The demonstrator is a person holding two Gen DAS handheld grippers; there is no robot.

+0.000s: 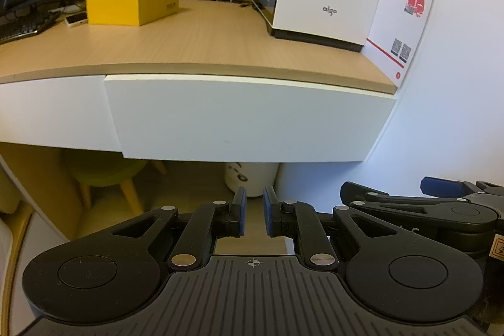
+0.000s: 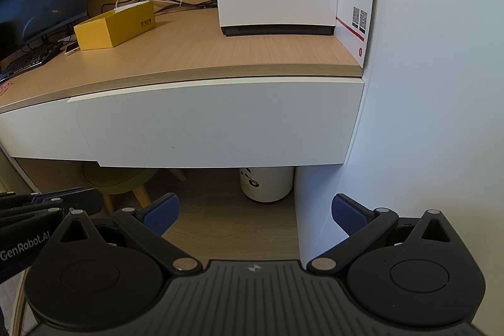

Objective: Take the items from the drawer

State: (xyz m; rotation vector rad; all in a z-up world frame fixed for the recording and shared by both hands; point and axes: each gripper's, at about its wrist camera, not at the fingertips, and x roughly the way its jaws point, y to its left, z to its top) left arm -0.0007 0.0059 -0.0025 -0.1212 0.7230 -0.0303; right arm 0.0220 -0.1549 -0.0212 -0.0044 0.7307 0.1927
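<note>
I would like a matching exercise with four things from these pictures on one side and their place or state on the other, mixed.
Things:
1. yellow box
2. drawer
3. white bin
4. right gripper

Places or states:
A. on the floor under the desk
B. open, nothing between its fingers
C. on the desk, near the keyboard
D. closed, under the desk top

Pairs: 1-C, 2-D, 3-A, 4-B
</note>
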